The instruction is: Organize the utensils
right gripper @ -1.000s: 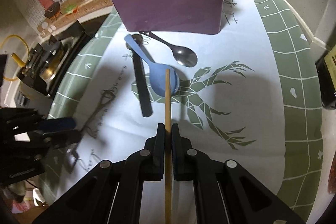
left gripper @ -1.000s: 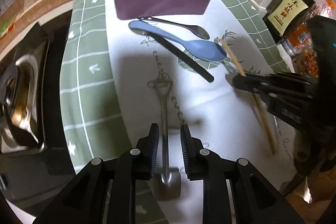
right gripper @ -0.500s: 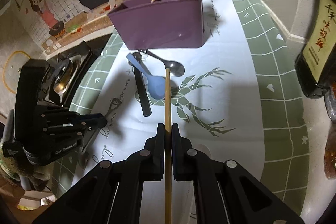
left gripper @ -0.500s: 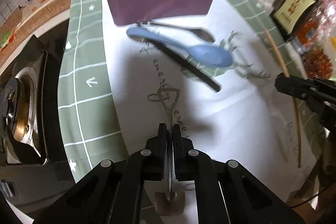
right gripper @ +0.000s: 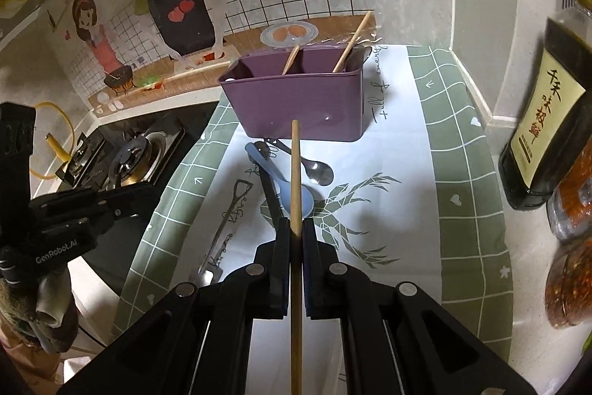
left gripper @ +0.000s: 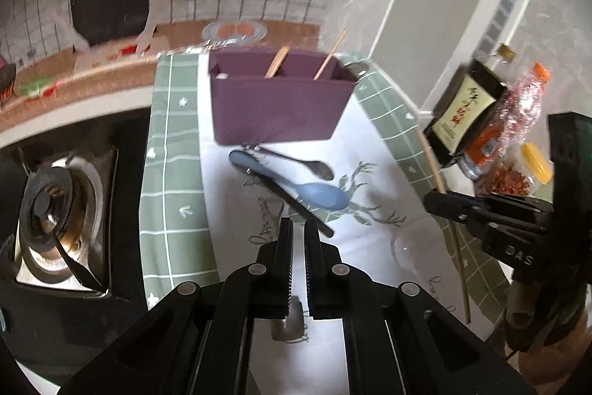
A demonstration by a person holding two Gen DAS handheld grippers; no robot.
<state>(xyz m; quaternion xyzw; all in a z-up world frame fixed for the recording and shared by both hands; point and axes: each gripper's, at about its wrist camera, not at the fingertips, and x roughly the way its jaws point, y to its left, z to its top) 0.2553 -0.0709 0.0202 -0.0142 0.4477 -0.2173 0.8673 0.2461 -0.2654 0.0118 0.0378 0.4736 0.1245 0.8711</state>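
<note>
This is a home kitchen. A gas stove (left gripper: 55, 221) sits at the left edge of the counter (right gripper: 470, 180). A sauce bottle (right gripper: 547, 121) stands at the right edge. Spoons (right gripper: 296, 169) lie by a purple holder (right gripper: 296, 102). A cooking cartoon (right gripper: 96, 28) covers the wall.

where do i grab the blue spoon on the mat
Take the blue spoon by its thin handle, about midway, coming straight down with the gripper fingers across it. It lies flat, and its bowl looks too wide and shallow to pinch. Go carefully: a black chopstick lies right along the handle, and a metal spoon crowds the end near the purple box.
</note>
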